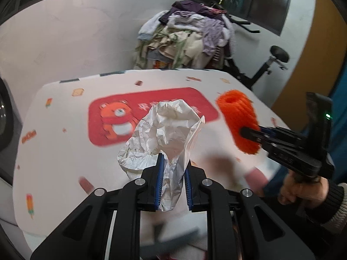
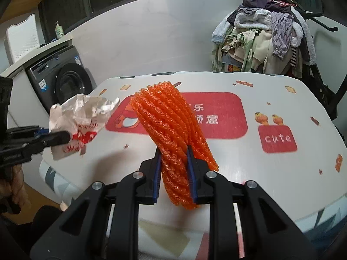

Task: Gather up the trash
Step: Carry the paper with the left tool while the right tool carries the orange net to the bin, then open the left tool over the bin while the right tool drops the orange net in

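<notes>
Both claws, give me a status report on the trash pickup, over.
Left claw shut on crumpled paper. Right claw shut on orange foam net. Both lifted off the table. Nothing in the way.

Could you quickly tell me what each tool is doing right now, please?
Left tool: closed on the crumpled white paper wrapper.
Right tool: closed on the orange foam net.

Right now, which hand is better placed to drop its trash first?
Neither clearly: the left gripper grips crumpled paper, the right gripper orange foam net; both are lifted above the table, no bin visible.
</notes>
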{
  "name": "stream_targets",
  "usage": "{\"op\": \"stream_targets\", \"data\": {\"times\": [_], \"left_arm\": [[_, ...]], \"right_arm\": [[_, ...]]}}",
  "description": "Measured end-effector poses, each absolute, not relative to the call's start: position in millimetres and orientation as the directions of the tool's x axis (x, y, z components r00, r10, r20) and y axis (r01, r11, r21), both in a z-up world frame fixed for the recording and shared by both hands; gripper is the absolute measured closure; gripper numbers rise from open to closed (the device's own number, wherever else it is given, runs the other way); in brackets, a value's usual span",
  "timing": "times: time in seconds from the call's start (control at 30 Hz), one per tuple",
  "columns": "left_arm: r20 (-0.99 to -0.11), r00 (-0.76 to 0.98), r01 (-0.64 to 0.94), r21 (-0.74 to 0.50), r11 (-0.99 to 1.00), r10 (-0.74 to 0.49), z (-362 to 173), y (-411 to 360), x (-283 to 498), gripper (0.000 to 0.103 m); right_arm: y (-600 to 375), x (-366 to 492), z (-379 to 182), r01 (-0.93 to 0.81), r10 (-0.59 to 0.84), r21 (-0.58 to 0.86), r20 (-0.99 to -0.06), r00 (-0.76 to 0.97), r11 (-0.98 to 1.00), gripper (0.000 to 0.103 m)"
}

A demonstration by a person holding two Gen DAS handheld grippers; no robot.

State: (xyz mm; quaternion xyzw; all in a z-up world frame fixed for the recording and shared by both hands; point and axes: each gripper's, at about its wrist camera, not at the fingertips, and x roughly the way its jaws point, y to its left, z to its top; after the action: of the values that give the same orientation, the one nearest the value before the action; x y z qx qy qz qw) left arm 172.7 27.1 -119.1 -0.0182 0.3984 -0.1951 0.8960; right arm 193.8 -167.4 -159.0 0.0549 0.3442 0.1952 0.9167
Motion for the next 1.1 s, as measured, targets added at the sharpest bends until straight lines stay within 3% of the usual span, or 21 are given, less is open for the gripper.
{"op": "stream_targets", "data": {"times": [0.57, 0.8, 0.83, 0.97, 1.1], "left_arm": [[-0.755, 0.434, 0.464, -0.281, 0.84, -0.492, -164, -8, 14, 0.086], [-0.797, 0.359, 0.47, -0.295, 0.832, -0.486, -199, -21, -3, 0.084], [-0.802, 0.351, 0.47, -0.296, 0.832, -0.484, -204, -23, -2, 0.081], [-0.812, 0.358, 0.45, -0.282, 0.847, -0.461, -213, -23, 7, 0.048], [-0.806, 0.402, 0.406, -0.269, 0.873, -0.435, -211, -14, 12, 0.042]], "right_arm": [[-184, 78, -162, -0.329, 0.43, 0.277, -0.58, 0.692, 0.903, 0.079], [-188, 50, -175, -0.332, 0.438, 0.285, -0.59, 0.679, 0.899, 0.079], [-189, 48, -178, -0.329, 0.438, 0.288, -0.593, 0.676, 0.899, 0.079], [-189, 42, -195, -0.309, 0.442, 0.317, -0.617, 0.651, 0.897, 0.079], [-179, 39, -221, -0.315, 0.483, 0.367, -0.66, 0.576, 0.875, 0.079]]}}
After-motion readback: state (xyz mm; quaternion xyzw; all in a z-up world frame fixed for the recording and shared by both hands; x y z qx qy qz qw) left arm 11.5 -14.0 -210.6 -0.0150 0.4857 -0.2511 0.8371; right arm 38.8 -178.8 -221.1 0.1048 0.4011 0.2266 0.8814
